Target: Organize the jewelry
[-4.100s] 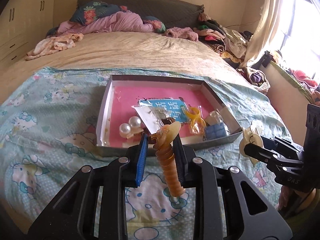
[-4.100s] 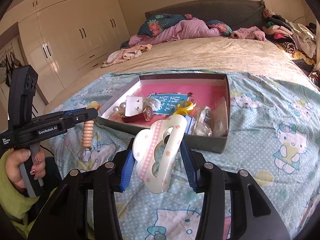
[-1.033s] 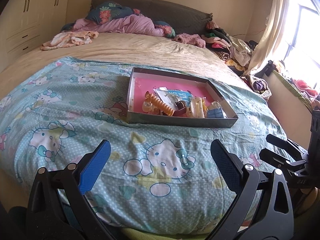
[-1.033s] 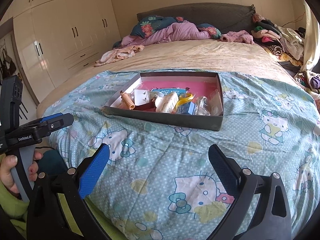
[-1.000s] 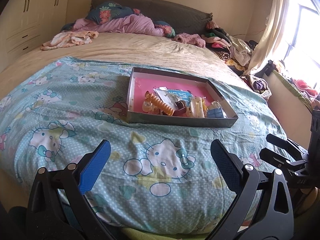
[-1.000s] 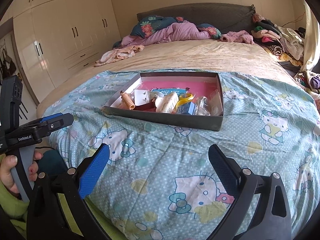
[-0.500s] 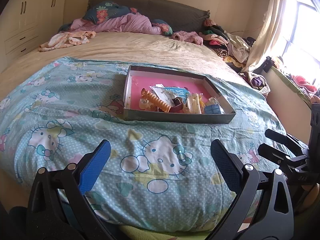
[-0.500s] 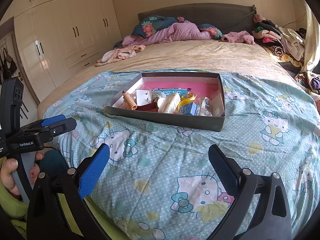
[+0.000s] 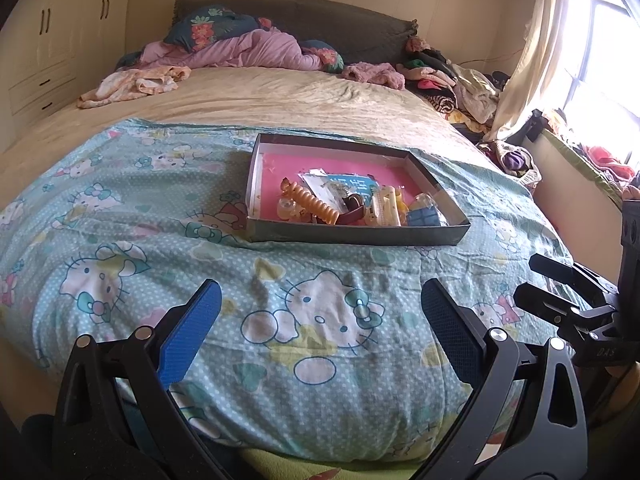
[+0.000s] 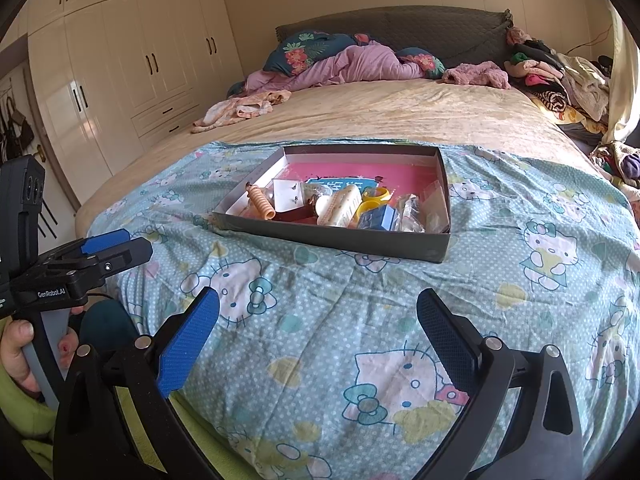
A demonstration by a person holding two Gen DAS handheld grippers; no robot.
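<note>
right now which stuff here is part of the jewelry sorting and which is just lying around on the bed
Part of the job:
- shallow box with pink lining
- orange spiral hair tie
- cream hair clip
- yellow ring
- small blue box
- earring card

Just lying about:
- pink blanket
- floral pillow
- clothes pile
- cartoon-cat bedsheet

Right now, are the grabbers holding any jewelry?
No. The left gripper and right gripper are both open and empty, away from the box.
</note>
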